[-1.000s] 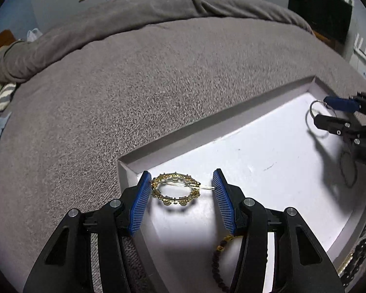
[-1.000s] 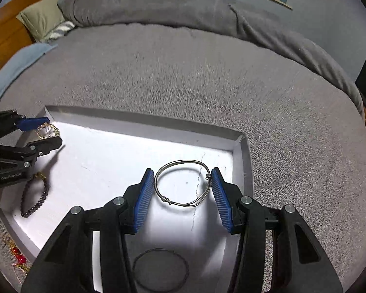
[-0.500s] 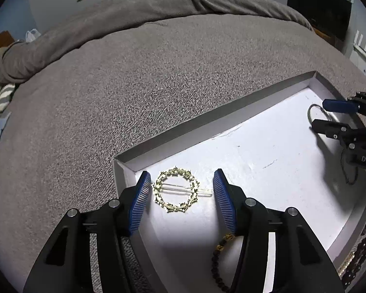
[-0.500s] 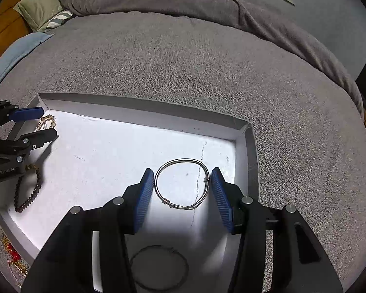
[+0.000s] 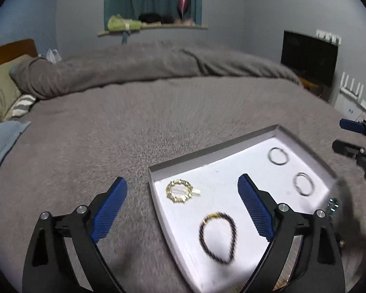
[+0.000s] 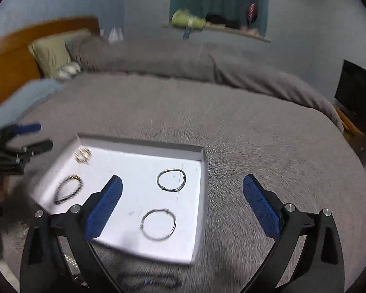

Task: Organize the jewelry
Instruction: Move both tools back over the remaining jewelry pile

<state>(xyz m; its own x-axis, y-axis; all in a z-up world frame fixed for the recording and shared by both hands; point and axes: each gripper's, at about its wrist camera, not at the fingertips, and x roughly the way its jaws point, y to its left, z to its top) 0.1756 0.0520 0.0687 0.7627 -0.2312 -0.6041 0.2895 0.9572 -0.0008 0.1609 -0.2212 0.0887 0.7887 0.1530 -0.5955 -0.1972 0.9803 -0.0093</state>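
Tray [image 5: 208, 151] on bed [image 5: 134, 127]; brooch [image 5: 179, 191], bracelet [image 5: 218, 236], two rings [image 5: 277, 155] inside.

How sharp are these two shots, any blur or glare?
Left wrist view: motion-smeared, the beaded bracelet streaks, the white tray glares brightly. Right wrist view: softer still, headboard and gold hair clip smeared; both fisheye-curved.

a bed [image 5: 139, 122] under a grey blanket [image 6: 244, 131] carries everything. a white tray [image 5: 208, 156] lies on it. pillows [image 6: 51, 53] sit by the headboard.

white tray [image 5: 302, 144] | gold hair clip [image 5: 180, 191] | dark beaded bracelet [image 5: 218, 238] — gold clasp | grey bedspread [image 5: 109, 127] | blue finger pads [image 5: 109, 206]
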